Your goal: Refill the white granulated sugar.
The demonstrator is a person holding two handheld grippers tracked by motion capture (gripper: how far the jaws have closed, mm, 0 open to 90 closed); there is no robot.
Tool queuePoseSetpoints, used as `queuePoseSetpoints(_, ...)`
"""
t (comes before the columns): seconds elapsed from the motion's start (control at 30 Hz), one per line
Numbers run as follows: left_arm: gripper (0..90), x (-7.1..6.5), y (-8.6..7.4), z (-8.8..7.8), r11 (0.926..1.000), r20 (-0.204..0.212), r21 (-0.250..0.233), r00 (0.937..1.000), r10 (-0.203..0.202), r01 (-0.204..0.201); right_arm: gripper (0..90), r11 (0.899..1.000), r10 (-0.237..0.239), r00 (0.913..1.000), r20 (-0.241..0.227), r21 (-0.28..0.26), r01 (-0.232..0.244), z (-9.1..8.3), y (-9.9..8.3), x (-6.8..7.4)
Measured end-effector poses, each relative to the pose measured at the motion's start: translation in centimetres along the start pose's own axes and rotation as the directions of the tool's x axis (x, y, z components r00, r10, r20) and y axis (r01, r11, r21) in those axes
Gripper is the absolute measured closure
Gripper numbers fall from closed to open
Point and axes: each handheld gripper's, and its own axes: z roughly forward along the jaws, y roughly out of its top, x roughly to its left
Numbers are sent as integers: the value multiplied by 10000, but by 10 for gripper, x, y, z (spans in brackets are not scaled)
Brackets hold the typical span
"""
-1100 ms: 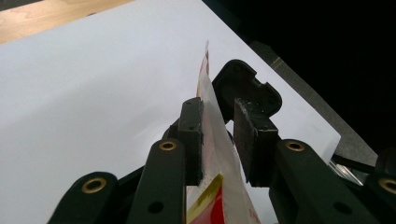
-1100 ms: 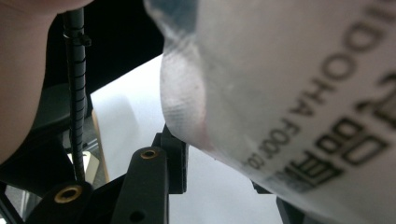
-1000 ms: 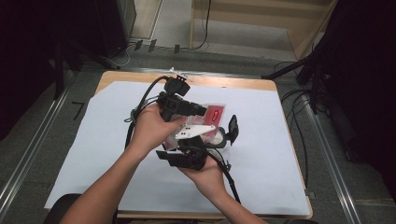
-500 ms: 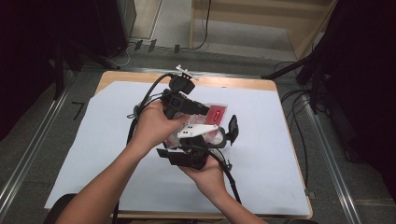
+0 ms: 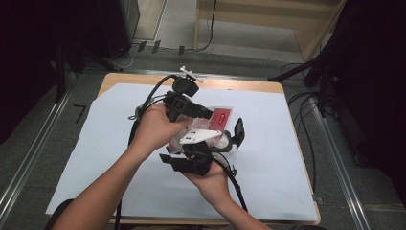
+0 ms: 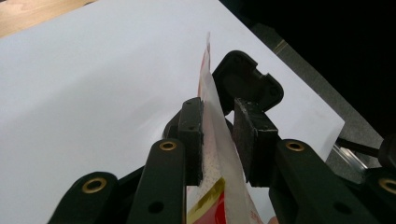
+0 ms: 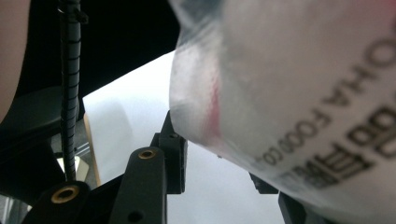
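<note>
A clear plastic packet (image 5: 222, 116) with a red label hangs above the middle of the table between both grippers. In the left gripper view the packet (image 6: 217, 154) runs edge-on up through my left gripper (image 6: 219, 116), whose pads (image 6: 191, 135) close on it from both sides. From above, my left gripper (image 5: 208, 115) reaches in from the left. My right gripper (image 5: 230, 139) comes from below, with its jaws around the packet's lower part. In the right gripper view the packet (image 7: 289, 84) looms blurred and close, fills my right gripper (image 7: 217, 161), rests against the left pad (image 7: 176, 154) and hides most of the right pad.
A white sheet (image 5: 268, 158) covers the wooden table (image 5: 268, 86). Black cables (image 5: 143, 108) trail from the grippers over the left of the sheet. Beyond the table's edges lie grey floor, metal rails (image 5: 335, 158) and more cables.
</note>
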Motion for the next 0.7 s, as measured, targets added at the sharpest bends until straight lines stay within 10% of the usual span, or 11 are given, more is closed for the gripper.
queuePoseSetpoints(0.37, 729, 14, -21, -7, 9985, 733, -72, 9958, -545, 552, 589, 9990, -354, 9994, 57, 262, 353, 11, -10, 8)
queuePoseSetpoints(0.7, 715, 18, -28, -10, 9991, 871, 356, 9959, -249, 219, 577, 9970, -681, 9977, -33, 376, 682, 17, -18, 10)
